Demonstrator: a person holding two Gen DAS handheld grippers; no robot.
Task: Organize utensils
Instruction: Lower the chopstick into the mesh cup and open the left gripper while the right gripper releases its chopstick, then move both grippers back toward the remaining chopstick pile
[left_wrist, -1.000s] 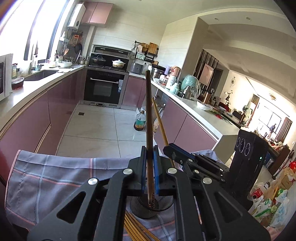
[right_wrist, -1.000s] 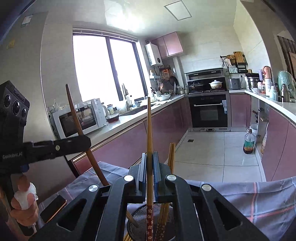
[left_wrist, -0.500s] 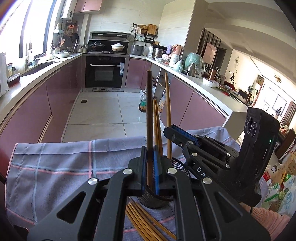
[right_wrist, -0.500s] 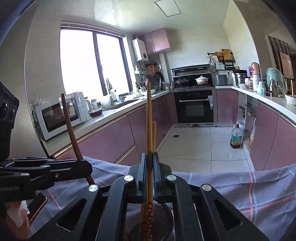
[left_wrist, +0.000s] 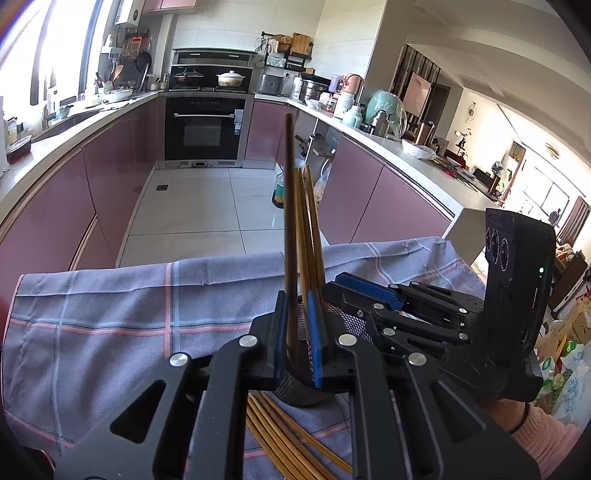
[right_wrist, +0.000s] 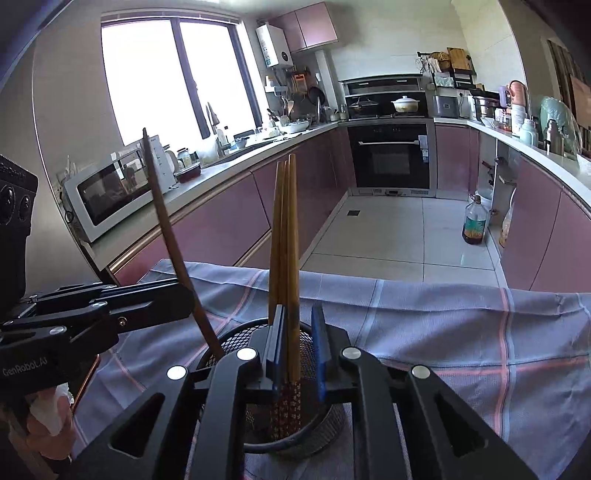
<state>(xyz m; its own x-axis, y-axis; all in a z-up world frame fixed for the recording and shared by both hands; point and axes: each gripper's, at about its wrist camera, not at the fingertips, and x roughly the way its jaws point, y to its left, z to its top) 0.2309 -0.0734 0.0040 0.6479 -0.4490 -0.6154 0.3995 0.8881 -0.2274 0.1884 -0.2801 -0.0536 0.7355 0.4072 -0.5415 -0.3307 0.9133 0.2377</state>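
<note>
L gripper (left_wrist: 297, 317): jaws opening, dark chopstick (left_wrist: 289, 236) between pads, in mesh holder (right_wrist: 325, 432).
R gripper (right_wrist: 297, 332): jaws opening, light chopsticks (right_wrist: 284, 236) between.

Lilac pink-checked cloth (right_wrist: 424, 317), black mesh holder (right_wrist: 236, 338), brown chopsticks (right_wrist: 284, 240).

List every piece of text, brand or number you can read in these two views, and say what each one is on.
"GenRobot.AI": white lettering on the black body of the left gripper, at the left edge of the right wrist view.
Oil bottle label: too small to read.
Packages at the right edge of the left wrist view: print blurred, unreadable.
Oven panel markings and sticker: too small to read.
</note>
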